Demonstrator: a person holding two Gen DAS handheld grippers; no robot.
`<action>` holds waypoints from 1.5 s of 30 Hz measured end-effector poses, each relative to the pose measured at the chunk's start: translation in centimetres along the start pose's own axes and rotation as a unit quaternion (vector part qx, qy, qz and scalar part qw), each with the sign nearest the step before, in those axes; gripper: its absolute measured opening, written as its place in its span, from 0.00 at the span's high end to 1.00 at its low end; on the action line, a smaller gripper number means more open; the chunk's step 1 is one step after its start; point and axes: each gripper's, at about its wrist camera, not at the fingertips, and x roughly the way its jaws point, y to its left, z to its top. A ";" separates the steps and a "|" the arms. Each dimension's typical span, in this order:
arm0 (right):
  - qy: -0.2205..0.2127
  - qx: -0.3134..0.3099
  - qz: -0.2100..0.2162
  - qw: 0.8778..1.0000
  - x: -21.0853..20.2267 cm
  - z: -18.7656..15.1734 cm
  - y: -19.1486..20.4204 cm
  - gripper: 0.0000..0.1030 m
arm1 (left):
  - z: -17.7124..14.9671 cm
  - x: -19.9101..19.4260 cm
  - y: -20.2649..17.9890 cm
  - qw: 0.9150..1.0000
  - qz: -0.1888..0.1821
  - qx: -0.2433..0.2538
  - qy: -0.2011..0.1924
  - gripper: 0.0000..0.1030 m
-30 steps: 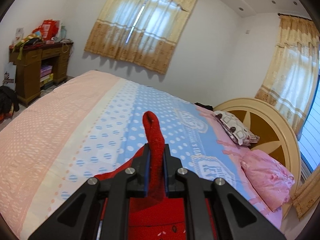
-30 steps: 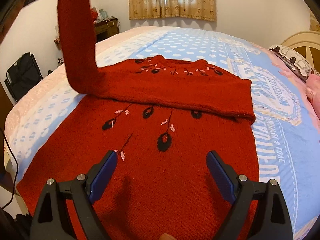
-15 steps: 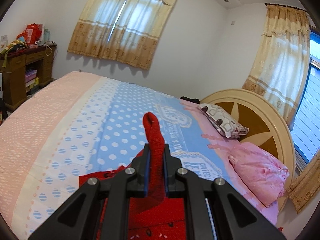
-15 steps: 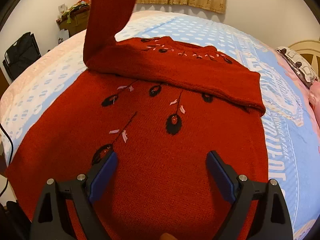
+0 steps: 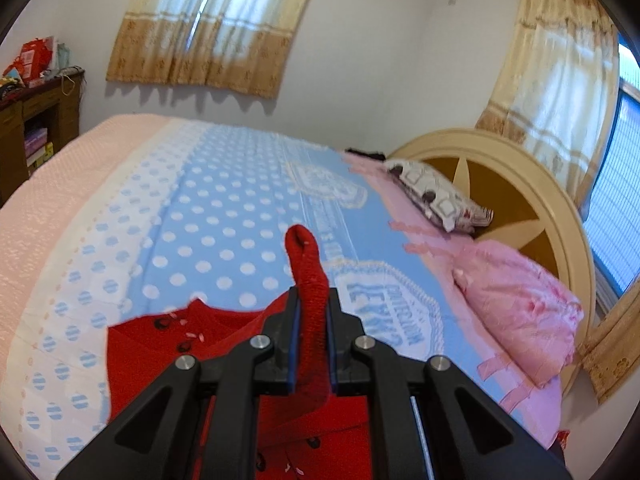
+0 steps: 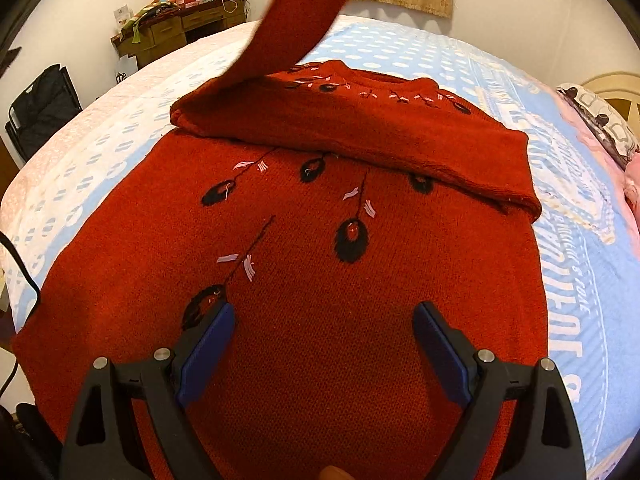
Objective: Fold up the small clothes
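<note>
A red knit sweater point(image 6: 328, 264) with black and white embroidery lies flat on the bed, front up. One sleeve point(image 6: 400, 152) lies folded across its chest. The other sleeve point(image 6: 296, 16) is lifted in the air and swings across the top of the right wrist view. My left gripper point(image 5: 313, 320) is shut on that sleeve's cuff point(image 5: 307, 264), which sticks up between the jaws; the sweater's collar point(image 5: 188, 328) shows below. My right gripper point(image 6: 324, 332) is open and empty, hovering just above the sweater's lower body.
The bed point(image 5: 224, 216) has a blue polka-dot and pink sheet. A patterned pillow point(image 5: 436, 200) and a pink pillow point(image 5: 520, 304) lie by the round headboard point(image 5: 552, 216). A cluttered wooden desk point(image 6: 180, 28) and a black bag point(image 6: 44, 108) stand at the left.
My left gripper has carried the sleeve to the right over the sweater, so the sleeve now hangs across the collar area. My right gripper has edged forward over the body, still open.
</note>
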 end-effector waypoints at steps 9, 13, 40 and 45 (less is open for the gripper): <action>0.004 0.005 0.008 1.000 0.2 0.0 -0.2 0.10 | -3.2 6.2 -3.6 0.996 -0.001 0.040 0.075 0.89; 0.004 0.006 0.010 1.000 0.3 0.0 -0.3 0.10 | -4.7 8.9 -4.8 0.993 -0.002 0.058 0.107 0.89; -0.002 0.021 0.038 0.999 0.2 -0.2 -0.9 0.08 | -12.6 0.6 14.8 0.974 0.179 0.106 0.086 0.27; -0.007 0.034 0.050 0.998 0.1 -0.2 -1.4 0.08 | -16.0 0.6 16.4 0.970 0.181 0.114 0.113 0.27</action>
